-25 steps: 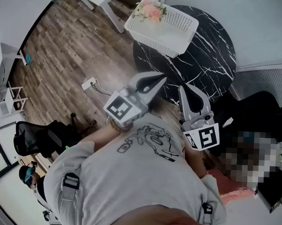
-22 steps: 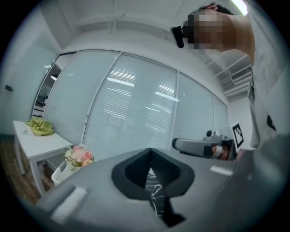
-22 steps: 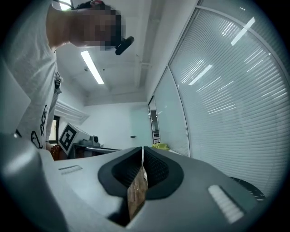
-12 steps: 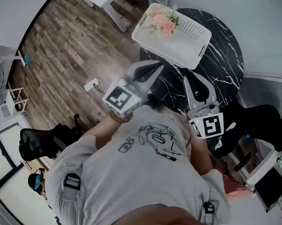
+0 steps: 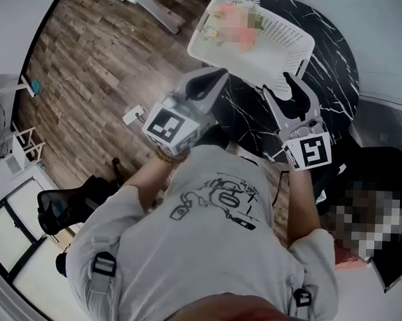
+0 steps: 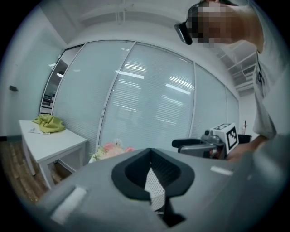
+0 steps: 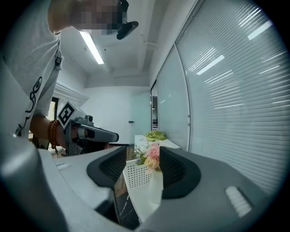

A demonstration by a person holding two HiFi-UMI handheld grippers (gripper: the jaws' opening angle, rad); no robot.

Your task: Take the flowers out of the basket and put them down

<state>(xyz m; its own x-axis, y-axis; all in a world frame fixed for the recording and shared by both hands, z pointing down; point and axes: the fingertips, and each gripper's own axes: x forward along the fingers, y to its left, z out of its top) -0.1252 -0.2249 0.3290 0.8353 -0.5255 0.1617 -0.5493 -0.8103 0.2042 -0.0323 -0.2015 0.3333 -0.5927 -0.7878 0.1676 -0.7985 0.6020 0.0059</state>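
Pink flowers [image 5: 233,25] are seen in the white mesh basket [image 5: 285,54] on the black marble table [image 5: 331,69], top of frame. The left gripper [image 5: 218,76] is kept pinched together, probably empty. The right gripper [image 5: 294,86] has just been opening, with nothing gripped.

Bright, even light; fisheye-warped edges.

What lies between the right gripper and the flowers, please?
In the head view, only the basket's near wall and bare inside separate the right gripper from the flowers at its far end. Its fingers have just been opening and hold nothing.
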